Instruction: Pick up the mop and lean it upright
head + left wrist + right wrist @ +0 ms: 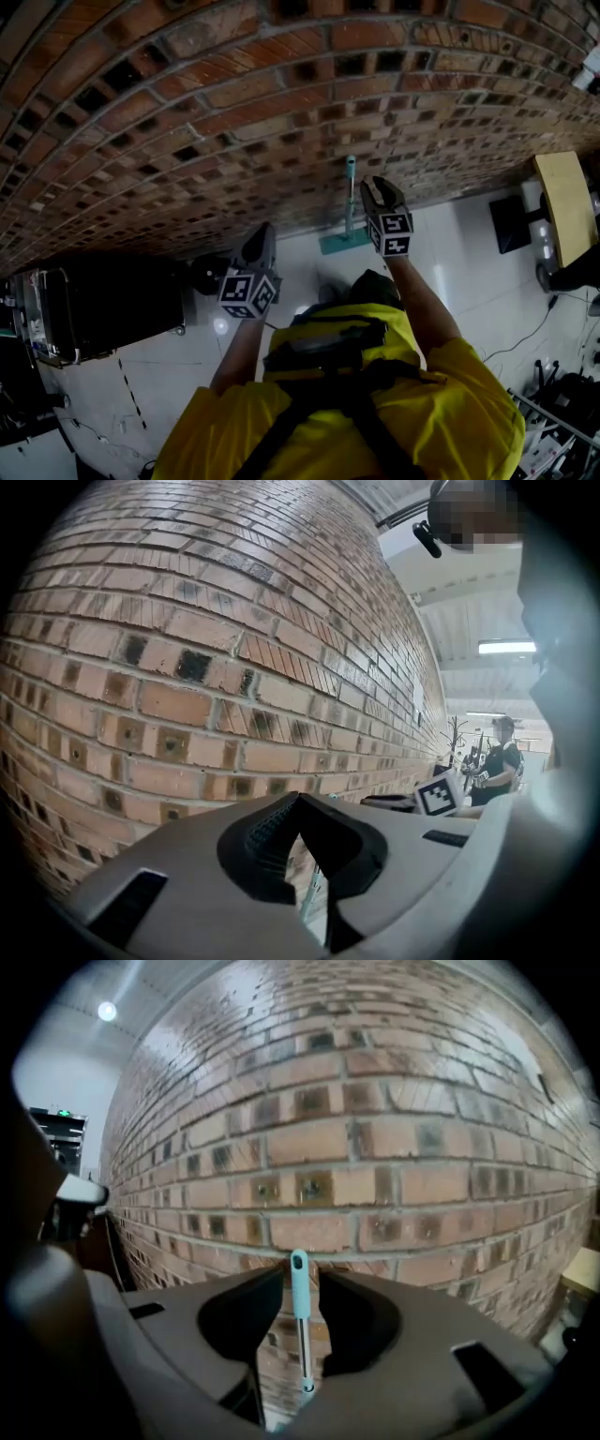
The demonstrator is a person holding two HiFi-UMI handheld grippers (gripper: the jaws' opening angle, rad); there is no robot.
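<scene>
The mop (pixel 349 202) stands upright against the brick wall (pixel 234 112), its teal handle end up and its teal head (pixel 342 242) on the white floor. In the right gripper view the teal handle (pixel 299 1288) rises between the jaws with a gap on each side. My right gripper (pixel 375 185) (pixel 300 1277) is open around the handle and does not press on it. My left gripper (pixel 262 231) (pixel 298 799) is lower and to the left, shut on nothing. A strip of the mop shaft (pixel 310 894) shows below its jaws.
A black case (pixel 94 309) stands on the floor at the left. A wooden tabletop (pixel 570 202) and a dark box (pixel 511 223) are at the right, with cables (pixel 530 337) on the floor. A person (pixel 497 761) stands far off along the wall.
</scene>
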